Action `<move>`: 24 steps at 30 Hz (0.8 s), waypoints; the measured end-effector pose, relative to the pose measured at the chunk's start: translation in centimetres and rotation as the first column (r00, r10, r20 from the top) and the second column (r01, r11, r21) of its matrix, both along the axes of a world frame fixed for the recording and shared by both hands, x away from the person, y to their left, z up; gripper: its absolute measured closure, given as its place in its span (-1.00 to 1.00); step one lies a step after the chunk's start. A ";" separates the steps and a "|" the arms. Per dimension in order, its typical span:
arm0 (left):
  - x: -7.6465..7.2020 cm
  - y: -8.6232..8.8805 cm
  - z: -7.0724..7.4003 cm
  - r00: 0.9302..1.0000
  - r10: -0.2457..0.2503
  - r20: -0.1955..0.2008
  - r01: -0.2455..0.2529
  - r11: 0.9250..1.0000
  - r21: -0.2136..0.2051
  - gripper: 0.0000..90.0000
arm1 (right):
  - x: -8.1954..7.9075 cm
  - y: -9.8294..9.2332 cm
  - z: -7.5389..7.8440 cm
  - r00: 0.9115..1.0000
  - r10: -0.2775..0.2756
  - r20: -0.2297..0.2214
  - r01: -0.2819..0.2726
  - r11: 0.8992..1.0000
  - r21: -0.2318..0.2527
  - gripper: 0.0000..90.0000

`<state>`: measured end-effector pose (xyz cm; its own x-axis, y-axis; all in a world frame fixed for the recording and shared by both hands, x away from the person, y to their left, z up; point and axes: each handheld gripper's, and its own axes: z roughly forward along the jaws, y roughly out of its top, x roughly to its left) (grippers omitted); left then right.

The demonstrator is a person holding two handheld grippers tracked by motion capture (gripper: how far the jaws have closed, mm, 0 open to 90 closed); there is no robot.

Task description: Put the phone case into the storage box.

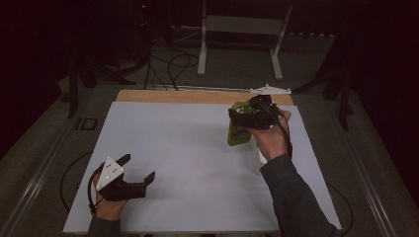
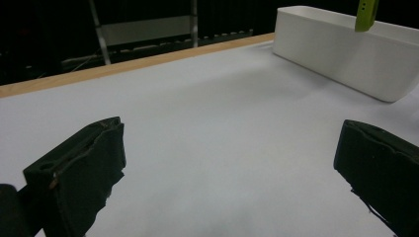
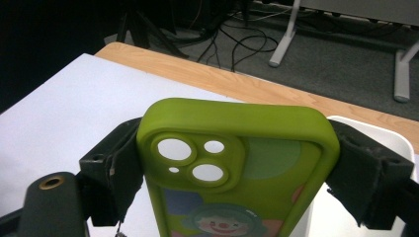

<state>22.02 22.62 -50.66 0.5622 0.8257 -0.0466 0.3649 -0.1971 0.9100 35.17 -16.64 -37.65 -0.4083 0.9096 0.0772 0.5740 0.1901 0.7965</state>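
- The green phone case [image 3: 237, 168] sits clamped in my right claw [image 3: 237, 173], the two black jaws pressing on its long edges; I see its camera cut-outs near the top and a cartoon clown face printed lower down.
- In the high view the phone case [image 1: 236, 129] is held up above the far right part of the counter [image 1: 188, 148], lifted clear of the white sheet.
- Just under and beyond it in the right gripper view lies a white bin [image 3: 380, 136]; from the left gripper view the same bin [image 2: 346, 59] stands at the far right of the counter, with the lower tip of the case [image 2: 364, 15] hanging above its rim.
- My right claw [image 1: 252, 116] is gripped by a hand whose grey sleeve comes up from the bottom right.
- My left claw [image 1: 136, 170] rests low at the near left of the counter, jaws spread wide with nothing between them.
- A bare wooden edge shows along the far side of the counter.
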 end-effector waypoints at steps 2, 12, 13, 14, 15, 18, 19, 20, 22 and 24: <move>0.0 0.0 0.0 1.000 0.002 0.000 -0.002 1.000 0.000 -1.00 | 0.1 -0.1 0.0 1.000 -0.004 0.001 0.004 1.000 -0.004 -0.66; 0.0 0.1 -0.1 1.000 0.000 -0.003 0.000 1.000 -0.004 -1.00 | 0.8 -0.7 0.3 1.000 -0.026 -0.005 0.026 0.999 -0.019 -0.66; 0.0 0.1 -0.1 1.000 0.001 -0.004 -0.001 1.000 -0.003 -1.00 | 0.9 -0.8 0.4 1.000 -0.028 -0.006 0.028 0.999 -0.022 -0.66; 0.0 0.1 -0.1 1.000 0.001 -0.004 -0.001 1.000 -0.003 -1.00 | 0.9 -0.8 0.4 1.000 -0.028 -0.006 0.028 0.999 -0.022 -0.66; 0.0 0.1 -0.2 1.000 0.002 -0.004 -0.002 1.000 -0.005 -1.00 | 0.9 -0.8 0.4 1.000 -0.028 -0.004 0.027 0.999 -0.024 -0.66; 0.0 0.1 -0.1 1.000 0.004 -0.004 -0.004 1.000 -0.006 -1.00 | 1.2 -1.0 0.7 0.999 -0.032 -0.002 0.032 0.999 -0.031 -0.66; -0.1 0.1 -0.2 1.000 0.004 -0.004 -0.004 1.000 -0.005 -1.00 | 1.2 -1.0 0.7 0.999 -0.033 -0.002 0.033 0.999 -0.033 -0.66; 0.0 0.1 -0.2 1.000 0.004 -0.004 -0.004 1.000 -0.005 -1.00 | 1.3 -1.1 0.8 0.999 -0.034 -0.002 0.034 0.999 -0.036 -0.66; 0.0 0.1 -0.2 1.000 0.004 -0.004 -0.004 1.000 -0.005 -1.00 | 1.4 -1.1 0.8 0.999 -0.035 -0.004 0.035 0.999 -0.035 -0.66; 0.0 0.1 -0.2 1.000 0.003 -0.006 -0.003 1.000 -0.004 -1.00 | 1.4 -1.1 0.8 0.999 -0.035 -0.004 0.035 0.999 -0.035 -0.66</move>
<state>22.00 22.70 -50.83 0.5593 0.8272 -0.0534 0.3710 -0.1922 0.9085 36.56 -17.77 -36.85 -0.3756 0.9256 0.0473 0.5846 0.1970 0.7870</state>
